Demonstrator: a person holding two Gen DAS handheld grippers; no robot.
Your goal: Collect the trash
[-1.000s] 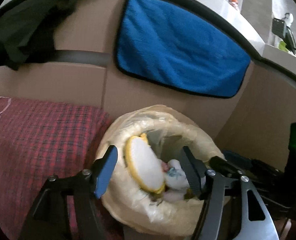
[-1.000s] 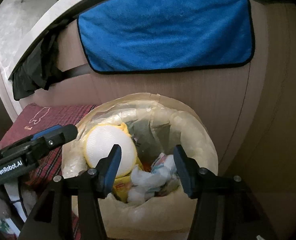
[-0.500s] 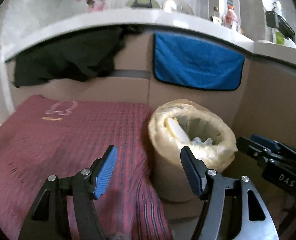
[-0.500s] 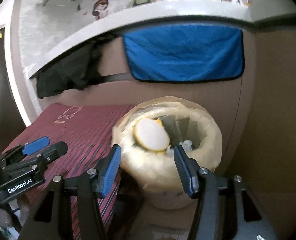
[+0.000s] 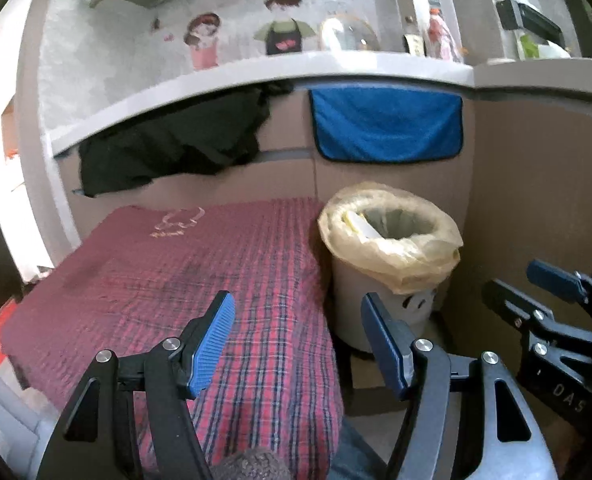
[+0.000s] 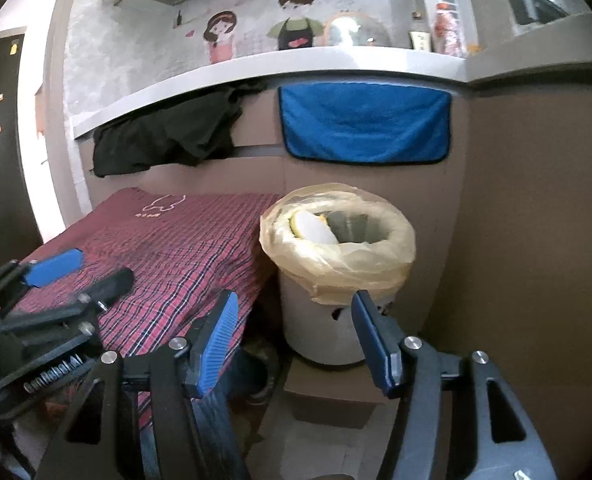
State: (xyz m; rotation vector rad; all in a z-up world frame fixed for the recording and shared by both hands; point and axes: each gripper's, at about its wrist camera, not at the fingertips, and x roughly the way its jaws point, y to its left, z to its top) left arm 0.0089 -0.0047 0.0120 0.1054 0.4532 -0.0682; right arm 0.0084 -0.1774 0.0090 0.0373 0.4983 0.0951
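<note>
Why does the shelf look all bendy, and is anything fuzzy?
Left wrist view: the fisheye lens curves the shelf and blackens the corners; the wall cartoons are slightly blurred. Right wrist view: same curving; the trash bin looks sharp, the room dim.

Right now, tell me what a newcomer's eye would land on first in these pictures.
First, the trash bin with its yellowish bag folded over the rim, standing beside the red checked cloth; a white round piece of trash leans inside it. Next, the blue towel hanging on the brown panel right above the bin, with a black cloth draped to its left. Both the left gripper and right gripper are open and empty.
</note>
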